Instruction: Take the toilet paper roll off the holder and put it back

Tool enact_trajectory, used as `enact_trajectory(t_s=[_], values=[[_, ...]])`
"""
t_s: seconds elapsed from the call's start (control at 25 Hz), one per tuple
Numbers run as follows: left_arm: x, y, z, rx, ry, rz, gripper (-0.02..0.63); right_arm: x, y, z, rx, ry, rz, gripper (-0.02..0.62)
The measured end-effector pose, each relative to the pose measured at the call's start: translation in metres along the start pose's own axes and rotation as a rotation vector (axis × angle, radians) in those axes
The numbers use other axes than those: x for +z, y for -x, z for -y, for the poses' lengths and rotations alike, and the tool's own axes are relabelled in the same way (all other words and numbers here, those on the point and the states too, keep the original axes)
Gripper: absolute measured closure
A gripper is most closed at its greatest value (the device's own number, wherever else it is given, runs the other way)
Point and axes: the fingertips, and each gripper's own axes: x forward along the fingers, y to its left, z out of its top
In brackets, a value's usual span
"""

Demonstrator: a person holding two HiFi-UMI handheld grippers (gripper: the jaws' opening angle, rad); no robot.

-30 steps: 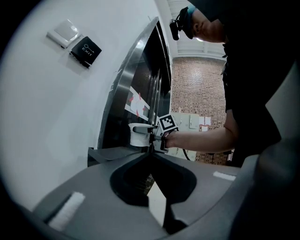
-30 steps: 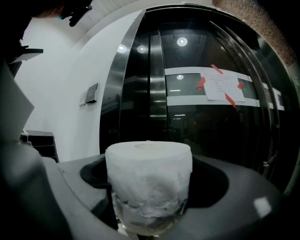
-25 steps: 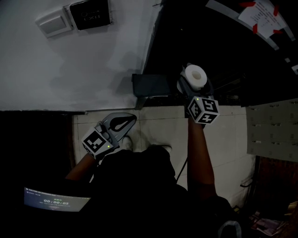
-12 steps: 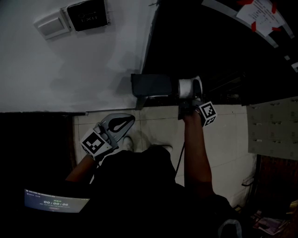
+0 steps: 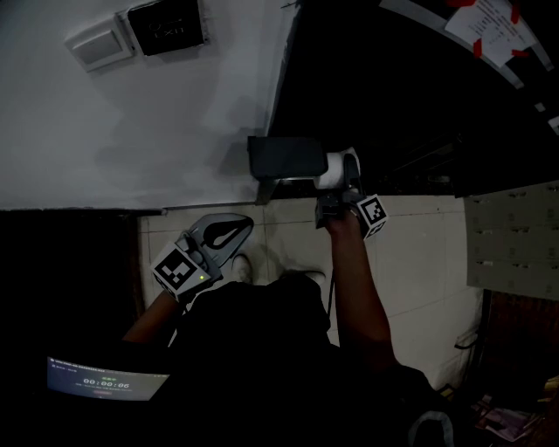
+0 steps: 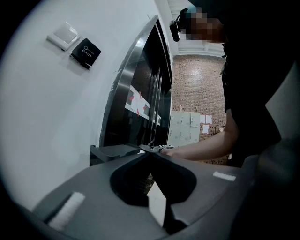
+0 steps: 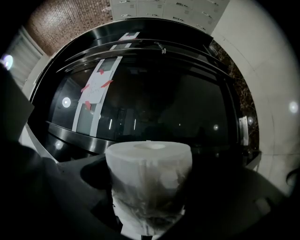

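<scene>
Two grippers are in play, and only the right gripper (image 5: 337, 185) is loaded: its jaws are closed on the white roll (image 5: 336, 166), pressing it from both sides, with the open core facing away from the gripper's camera. In the head view the roll sits hard against the right end of the dark grey holder (image 5: 284, 157), which juts from the foot of the white wall (image 5: 131, 131), right at the corner where that wall meets a dark glass door (image 5: 393, 79). Whether the roll is actually seated on the holder cannot be told. The left gripper (image 6: 150, 157) hangs low and to the left, well apart from the holder, with its jaw tips together and nothing between them. Far up the wall are a white switch (image 5: 103, 41) and, just right of it, a black exit plate (image 5: 166, 26). A paper (image 5: 487, 26) is stuck on the glass with red tape. Below lies a pale tiled floor (image 5: 410, 253), with grey lockers (image 5: 511, 240) to the right. A lit screen (image 5: 105, 375) glows near left, and a brick wall (image 6: 197, 89) stands beyond the door.
</scene>
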Motion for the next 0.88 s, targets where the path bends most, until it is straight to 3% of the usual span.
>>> enact_trajectory(t_s=[0.36, 0.56, 0.88], values=[[-0.001, 0.009, -0.006, 0.013, 0.001, 0.001, 0.603, -0.066, -0.008, 0.016, -0.012, -0.093, -0.08, 0.138], [-0.002, 0.012, -0.006, 0.019, 0.007, 0.004, 0.603, -0.108, -0.011, 0.008, 0.028, -0.089, -0.136, 0.14], [-0.007, 0.018, -0.01, 0.022, -0.025, 0.011, 0.603, -0.154, -0.002, 0.006, -0.001, -0.095, -0.148, 0.138]])
